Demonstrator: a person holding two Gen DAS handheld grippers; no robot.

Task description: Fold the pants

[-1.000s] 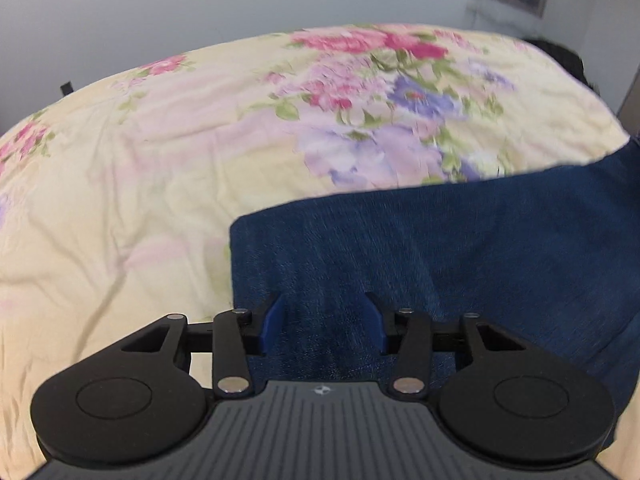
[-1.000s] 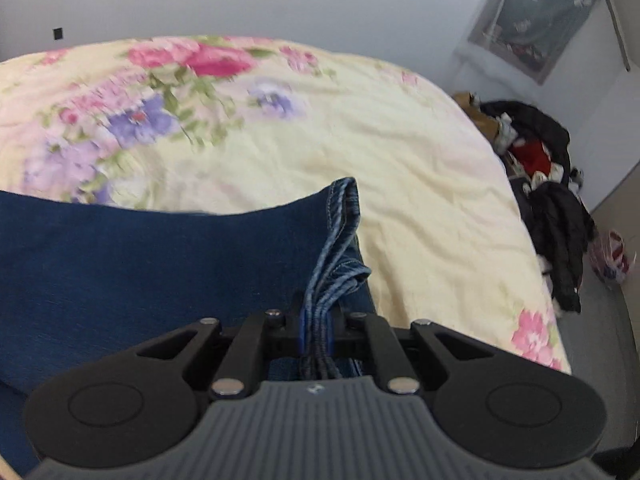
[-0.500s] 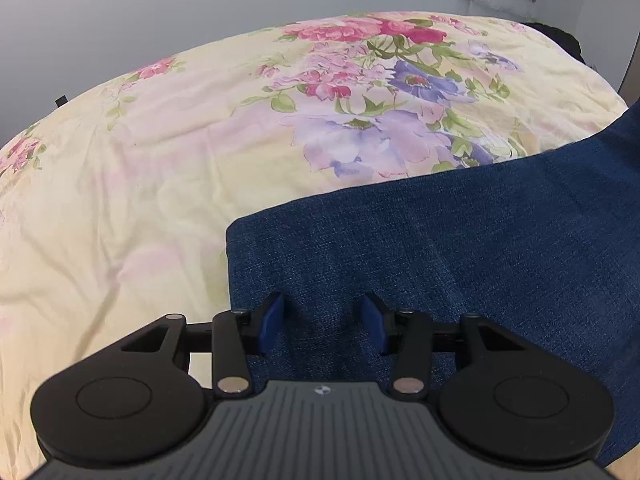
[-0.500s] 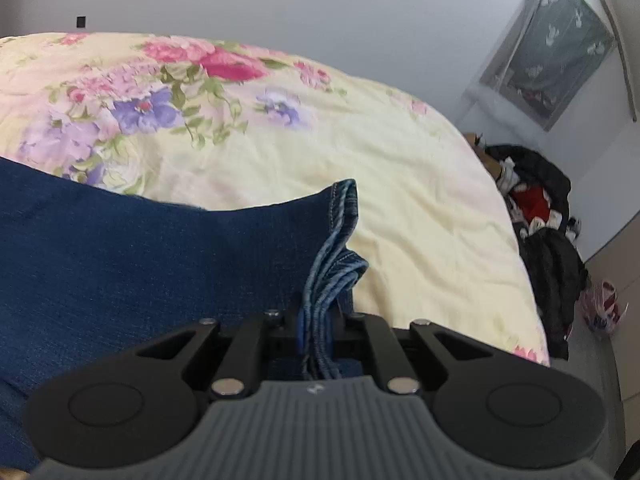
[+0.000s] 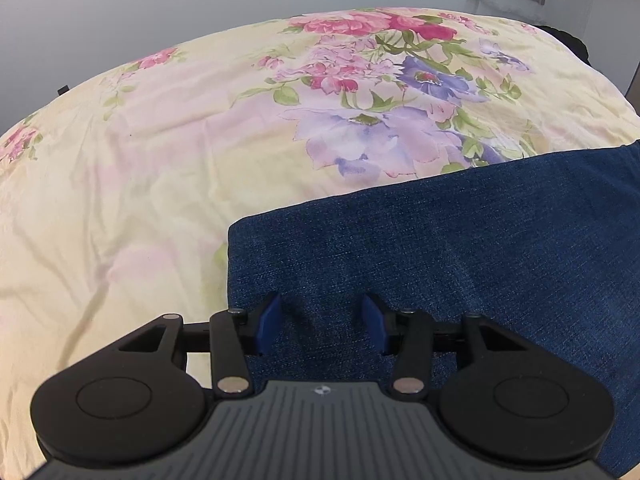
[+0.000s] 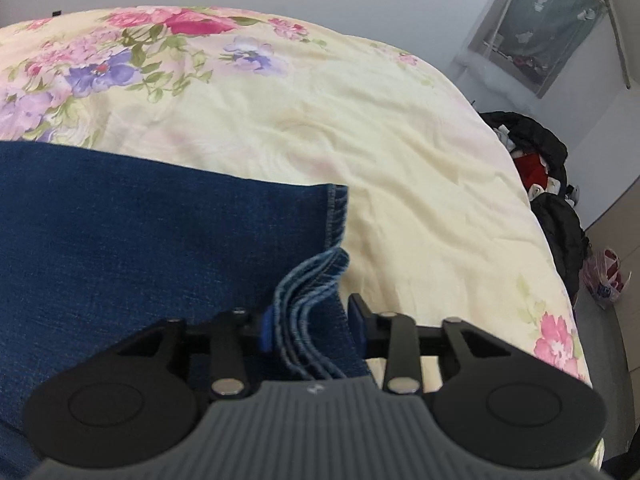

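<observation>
Dark blue denim pants [image 5: 460, 248] lie folded on a floral bedspread [image 5: 160, 160]. My left gripper [image 5: 322, 320] is open, its blue pads apart over the left folded edge of the pants. In the right wrist view the pants [image 6: 140, 220] end in stacked hems [image 6: 316, 280]. My right gripper [image 6: 312, 326] is open, its jaws apart on either side of the hem stack, which lies loose between them.
The yellow floral bedspread [image 6: 340, 128] stretches beyond the pants. A pile of dark and red clothes [image 6: 536, 160] sits off the bed's right edge. A plastic bag [image 6: 604, 276] lies on the floor. A grey wall is behind.
My right gripper has opened and let go of the hem stack, which now fans out. My left gripper stayed open and tilted slightly, showing more of the bed.
</observation>
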